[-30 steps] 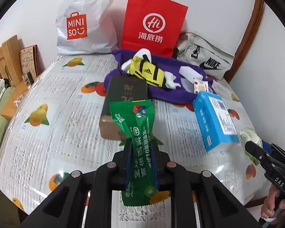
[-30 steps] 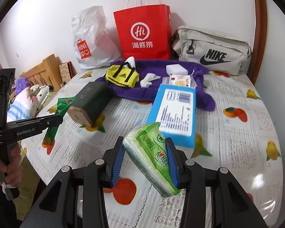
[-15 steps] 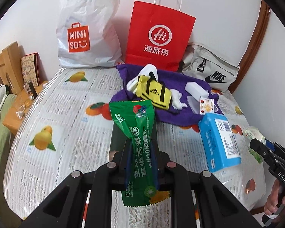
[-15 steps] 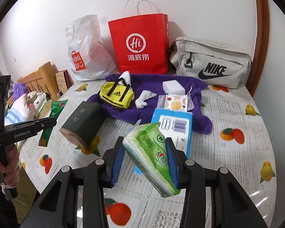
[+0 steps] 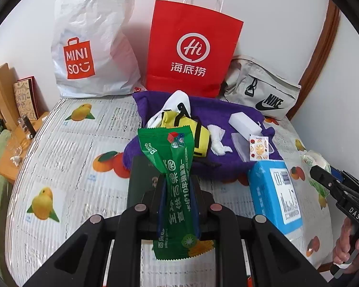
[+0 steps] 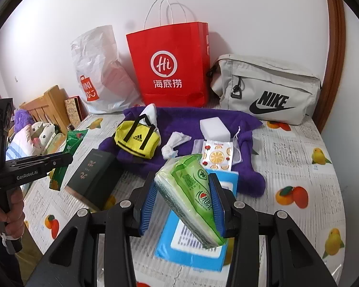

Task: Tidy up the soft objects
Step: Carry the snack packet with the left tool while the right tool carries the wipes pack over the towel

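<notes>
My left gripper (image 5: 178, 191) is shut on a long green snack packet (image 5: 172, 157), which stands upright between the pads above a dark green box (image 5: 141, 181). My right gripper (image 6: 184, 203) is shut on a green soft tissue pack (image 6: 191, 186), held tilted over a blue box (image 6: 193, 246). Each gripper shows in the other's view: the left gripper (image 6: 59, 160) at the left edge, the right gripper (image 5: 323, 174) at the right edge. Further back, a purple towel (image 6: 198, 117) carries a yellow mini duffel (image 6: 137, 138), a crumpled tissue (image 6: 174, 141), a white sponge block (image 6: 214, 128) and a fruit-print sachet (image 6: 217, 154).
A white Miniso bag (image 5: 91, 47), a red paper bag (image 5: 191, 47) and a grey Nike bag (image 5: 263, 93) stand against the wall at the back. The fruit-print sheet (image 5: 67, 143) covers the bed. A wooden headboard (image 6: 47, 105) and plush toys (image 6: 38, 131) are on the left.
Both grippers have moved forward over the bed toward the bags and slightly up, each keeping its item. The dark box and the blue box now lie closer under the grippers.
</notes>
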`<state>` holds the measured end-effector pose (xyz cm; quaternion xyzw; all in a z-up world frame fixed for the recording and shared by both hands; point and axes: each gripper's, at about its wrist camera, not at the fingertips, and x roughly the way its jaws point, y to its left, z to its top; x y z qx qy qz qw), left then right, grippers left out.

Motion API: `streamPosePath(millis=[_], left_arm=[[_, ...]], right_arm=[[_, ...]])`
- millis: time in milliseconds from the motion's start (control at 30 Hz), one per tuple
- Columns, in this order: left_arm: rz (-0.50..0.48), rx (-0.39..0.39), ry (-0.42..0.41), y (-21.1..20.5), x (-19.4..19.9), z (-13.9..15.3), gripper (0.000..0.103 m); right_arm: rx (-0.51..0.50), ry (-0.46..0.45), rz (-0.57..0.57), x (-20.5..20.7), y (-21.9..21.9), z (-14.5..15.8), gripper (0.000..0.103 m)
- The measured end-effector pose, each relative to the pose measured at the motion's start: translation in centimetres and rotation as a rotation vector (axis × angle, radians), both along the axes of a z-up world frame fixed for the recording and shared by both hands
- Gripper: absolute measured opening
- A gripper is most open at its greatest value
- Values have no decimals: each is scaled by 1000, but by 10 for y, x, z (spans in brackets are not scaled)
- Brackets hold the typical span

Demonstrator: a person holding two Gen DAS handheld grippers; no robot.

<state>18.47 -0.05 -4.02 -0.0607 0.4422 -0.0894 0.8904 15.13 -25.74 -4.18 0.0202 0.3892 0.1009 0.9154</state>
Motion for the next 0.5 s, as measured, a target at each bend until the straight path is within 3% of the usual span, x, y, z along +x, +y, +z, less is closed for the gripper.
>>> streamPosePath(millis=[500], left_arm=[[-31, 3, 16, -10, 66, -6, 18]], right_arm=[[18, 17, -22, 66, -10, -10, 42]])
